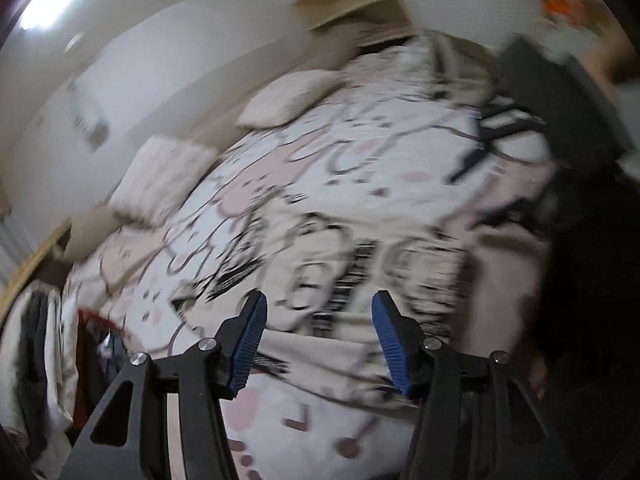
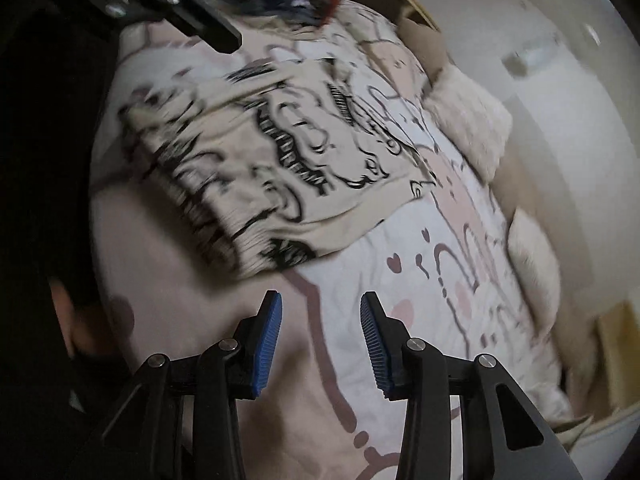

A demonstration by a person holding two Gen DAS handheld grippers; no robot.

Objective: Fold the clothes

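Note:
A cream garment with a black line-drawing print (image 2: 260,152) lies folded on the bed; it also shows in the left wrist view (image 1: 352,276), blurred. My left gripper (image 1: 318,304) is open and empty, hovering just above the garment's near edge. My right gripper (image 2: 320,306) is open and empty over the bedspread, a short way from the garment's edge. The left gripper's black arm (image 2: 188,4) shows at the top of the right wrist view, beyond the garment.
The bed has a white and pink cartoon-print cover (image 2: 440,280). Pillows (image 1: 288,96) lie along the headboard side by the wall. A pile of other clothes (image 1: 40,360) sits at the bed's edge. Another dark gripper frame (image 1: 560,120) is at the right.

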